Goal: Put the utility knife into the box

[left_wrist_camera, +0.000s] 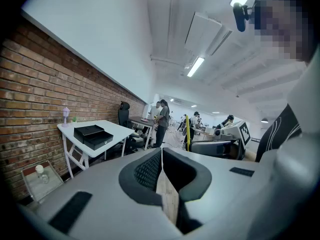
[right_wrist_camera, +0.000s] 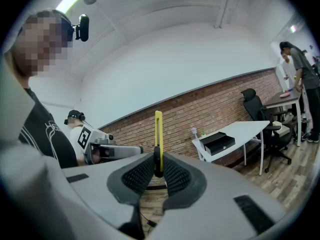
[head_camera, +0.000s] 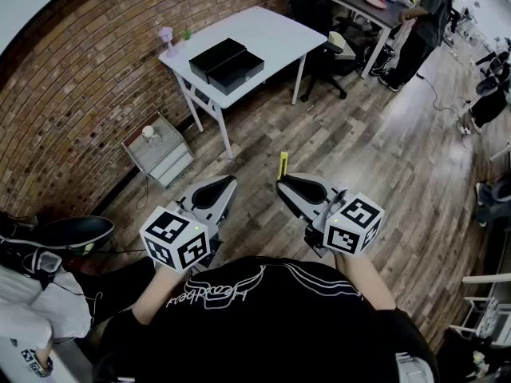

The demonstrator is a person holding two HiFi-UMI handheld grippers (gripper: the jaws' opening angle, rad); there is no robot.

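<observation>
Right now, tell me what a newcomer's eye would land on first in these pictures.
The yellow utility knife stands out first, upright and clamped in the right tongs. Next comes the black box on the white table by the brick wall, well ahead across the wooden floor. The left tongs are shut on nothing.

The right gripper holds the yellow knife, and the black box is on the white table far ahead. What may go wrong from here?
The right gripper pinches the utility knife near its lower end; most of it stands free above the jaws, so it may tilt or slip while carried. The box sits on the table across the room, so the carry is probably long, giving more chance of a drop.
</observation>
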